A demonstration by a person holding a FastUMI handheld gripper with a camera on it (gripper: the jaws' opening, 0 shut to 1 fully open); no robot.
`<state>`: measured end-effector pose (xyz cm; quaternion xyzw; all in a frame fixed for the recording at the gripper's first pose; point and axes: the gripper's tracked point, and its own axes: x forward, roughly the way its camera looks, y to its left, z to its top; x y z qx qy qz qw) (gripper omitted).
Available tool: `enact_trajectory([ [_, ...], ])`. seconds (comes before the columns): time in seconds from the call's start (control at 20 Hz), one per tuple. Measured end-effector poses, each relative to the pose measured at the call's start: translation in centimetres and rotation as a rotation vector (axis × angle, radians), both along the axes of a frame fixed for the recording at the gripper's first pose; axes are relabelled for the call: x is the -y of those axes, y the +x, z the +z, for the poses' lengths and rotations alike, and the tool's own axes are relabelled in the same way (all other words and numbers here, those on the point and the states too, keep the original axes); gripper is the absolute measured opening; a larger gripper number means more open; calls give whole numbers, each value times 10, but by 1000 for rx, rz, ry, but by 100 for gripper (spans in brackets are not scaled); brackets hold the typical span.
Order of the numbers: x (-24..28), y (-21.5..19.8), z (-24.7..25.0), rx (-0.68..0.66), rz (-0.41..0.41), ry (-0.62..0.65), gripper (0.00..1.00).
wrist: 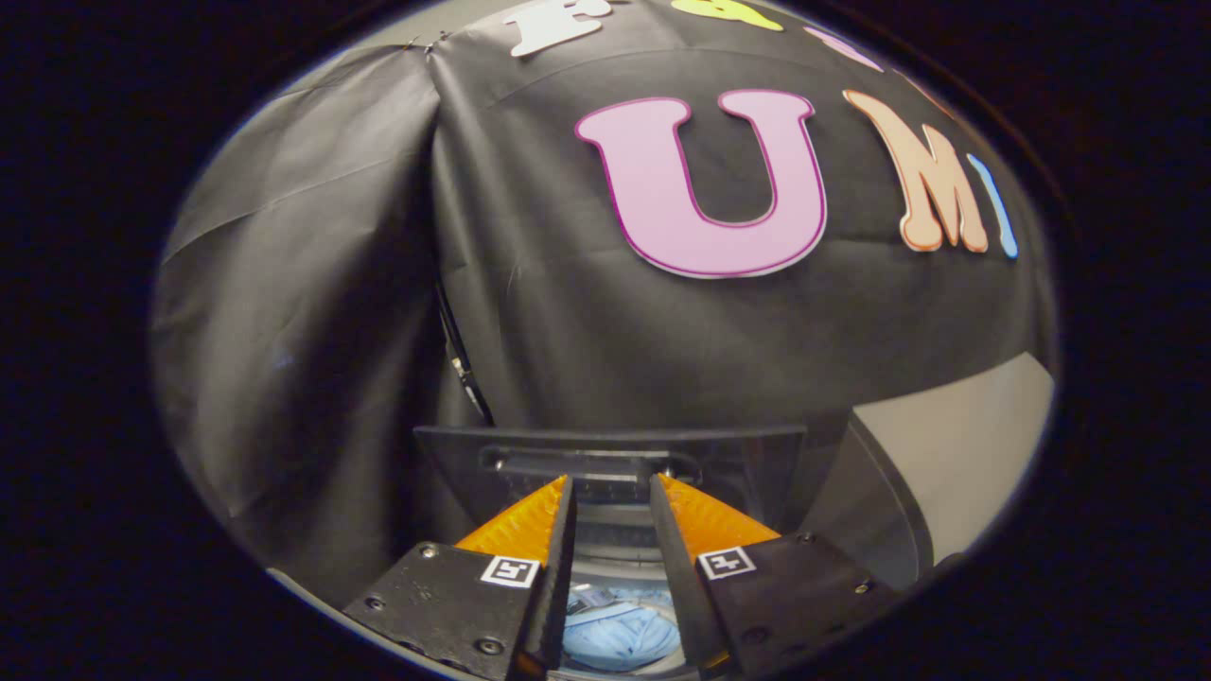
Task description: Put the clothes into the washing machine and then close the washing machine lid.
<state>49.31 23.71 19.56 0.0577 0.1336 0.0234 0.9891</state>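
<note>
- The gripper [611, 487] sits nearest, its two orange-faced fingers [525, 520] rising from black bodies, each body carrying a small square black-and-white marker.
- The jaws stand spread, with a clear gap between them, and they pinch nothing.
- Through that gap, below and just beyond the fingers, light blue clothes [620, 636] lie bunched inside the washing machine drum [615, 549]; the ribbed grey inner wall of the drum shows above the cloth.
- The clothes touch neither finger; they lie well under the fingertips.
- Just ahead of the fingertips the washing machine lid [747, 454] stands raised, a dark flat panel seen nearly face-on, with a long recessed handle slot across its upper part.
- The two fingertips reach up in front of the lower edge of that panel, close below the handle slot; whether they touch it cannot be told.
- To the right of the lid a grey, curved part of the washing machine [875, 506] runs back, with a pale wall [956, 445] beyond it.
- A thin black cable [461, 364] hangs down behind the left end of the lid.
- Farthest back, the black cloth wall [312, 312] of the booth hangs in folds behind the machine.
</note>
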Motion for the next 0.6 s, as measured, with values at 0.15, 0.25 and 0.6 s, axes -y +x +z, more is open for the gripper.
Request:
enact_trajectory([
  [0.15,4,34,16,63,-34,13,49],
  [0.25,13,57,13,64,-69,19,55],
  [0.6,46,89,-16,20,-160,-51,92],
])
